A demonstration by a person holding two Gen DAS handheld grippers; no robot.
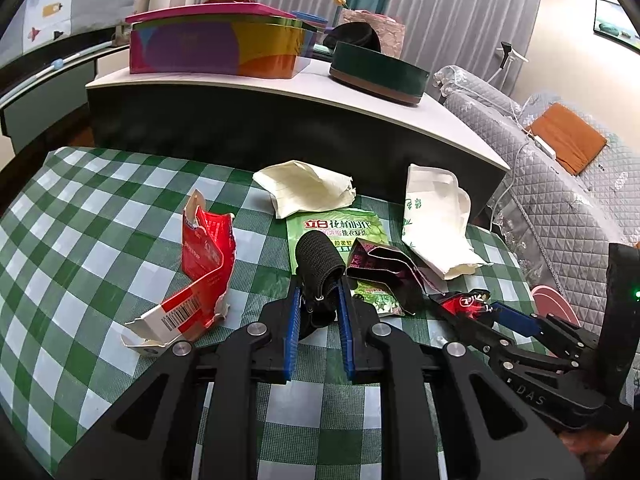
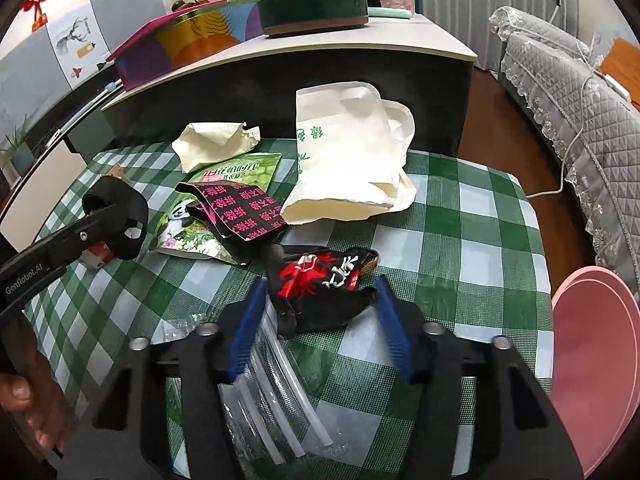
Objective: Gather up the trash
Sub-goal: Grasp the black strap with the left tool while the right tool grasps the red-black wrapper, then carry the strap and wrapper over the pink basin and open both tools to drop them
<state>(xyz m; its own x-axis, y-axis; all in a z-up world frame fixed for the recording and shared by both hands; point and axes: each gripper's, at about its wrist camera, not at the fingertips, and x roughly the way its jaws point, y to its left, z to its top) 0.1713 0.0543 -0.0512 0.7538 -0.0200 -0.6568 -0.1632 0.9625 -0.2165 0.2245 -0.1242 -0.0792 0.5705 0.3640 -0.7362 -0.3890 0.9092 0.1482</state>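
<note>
My left gripper is shut on a rolled black elastic strap, held just above the green checked tablecloth. It also shows in the right wrist view, where the left gripper holds the strap. My right gripper straddles a crumpled black and red wrapper lying on the cloth. The right pad touches the wrapper's tip, and a thin gap shows at the left pad. Clear plastic packaging lies under that gripper. Other trash: a torn red carton, crumpled cream paper, a green pouch, a black-pink wrapper and a white paper bag.
A pink bin stands off the table's right edge. Behind the table is a dark cabinet bearing a colourful box and a green round tin. A grey quilted sofa is to the right. A hand shows at lower left.
</note>
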